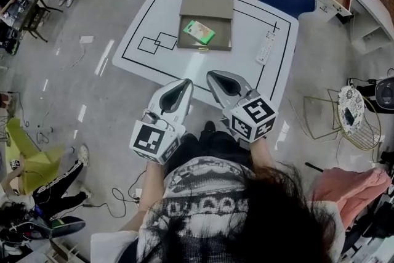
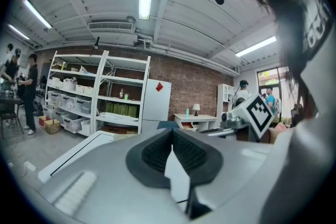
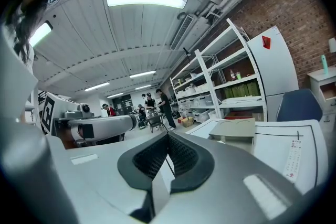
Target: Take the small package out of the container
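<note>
1. The left hand-held gripper [image 1: 186, 83] is closed and empty, by the near edge of the worktop [image 1: 246, 31].
2. The right hand-held gripper [image 1: 213, 76] is closed and empty, just beside it.
3. The small green package [image 1: 199, 32] lies inside the open container [image 1: 206, 2].

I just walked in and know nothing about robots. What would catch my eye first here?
Two grey handheld tools dominate the foreground: the left gripper and right gripper, both shut and empty, each bearing a black-and-white marker cube. Beyond them, on a white table marked with black lines, an open cardboard box holds a small green package.
</note>
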{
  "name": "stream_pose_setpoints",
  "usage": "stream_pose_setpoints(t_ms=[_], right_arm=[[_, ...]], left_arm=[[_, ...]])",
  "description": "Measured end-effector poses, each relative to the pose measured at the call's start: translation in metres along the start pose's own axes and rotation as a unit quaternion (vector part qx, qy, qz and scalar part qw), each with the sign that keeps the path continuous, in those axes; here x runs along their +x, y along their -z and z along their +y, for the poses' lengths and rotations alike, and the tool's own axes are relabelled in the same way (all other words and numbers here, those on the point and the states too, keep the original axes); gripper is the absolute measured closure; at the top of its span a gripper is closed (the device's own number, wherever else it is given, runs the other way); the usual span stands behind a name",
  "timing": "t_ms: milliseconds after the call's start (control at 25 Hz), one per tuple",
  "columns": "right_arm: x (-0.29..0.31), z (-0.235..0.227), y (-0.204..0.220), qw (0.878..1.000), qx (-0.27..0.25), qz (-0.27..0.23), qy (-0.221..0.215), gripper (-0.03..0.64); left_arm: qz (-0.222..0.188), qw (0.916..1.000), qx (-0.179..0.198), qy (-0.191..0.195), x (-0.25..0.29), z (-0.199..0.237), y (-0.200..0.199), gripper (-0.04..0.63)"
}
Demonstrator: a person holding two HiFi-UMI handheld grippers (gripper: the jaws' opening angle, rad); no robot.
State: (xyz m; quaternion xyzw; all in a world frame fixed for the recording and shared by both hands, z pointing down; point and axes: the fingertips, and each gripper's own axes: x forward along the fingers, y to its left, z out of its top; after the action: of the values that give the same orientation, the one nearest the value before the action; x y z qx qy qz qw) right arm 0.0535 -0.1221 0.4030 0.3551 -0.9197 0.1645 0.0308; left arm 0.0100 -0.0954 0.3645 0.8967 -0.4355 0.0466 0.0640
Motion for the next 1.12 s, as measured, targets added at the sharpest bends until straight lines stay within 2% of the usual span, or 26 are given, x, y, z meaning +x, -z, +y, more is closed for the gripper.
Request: stream_pose_setpoints(t_ms=[480, 840, 1120], right_arm=[[0.006, -0.010, 0.004, 1.000, 0.009, 0.006, -0.006, 0.620], [0.024, -0.027, -0.002, 1.000, 0.013, 0.009, 0.020, 0.620], [0.058, -0.038, -0.009, 0.999, 0.014, 0.013, 0.039, 0.620]], left_arm=[[0.008, 1.0000, 0.002, -0.001, 0.012, 0.001, 0.000, 0.595], [0.009, 0.9997, 0.008, 0.022, 0.029, 0.025, -0.007, 0.595], [0.018, 0.9988, 0.010, 0.045, 0.043, 0.060, -0.007, 0.595]])
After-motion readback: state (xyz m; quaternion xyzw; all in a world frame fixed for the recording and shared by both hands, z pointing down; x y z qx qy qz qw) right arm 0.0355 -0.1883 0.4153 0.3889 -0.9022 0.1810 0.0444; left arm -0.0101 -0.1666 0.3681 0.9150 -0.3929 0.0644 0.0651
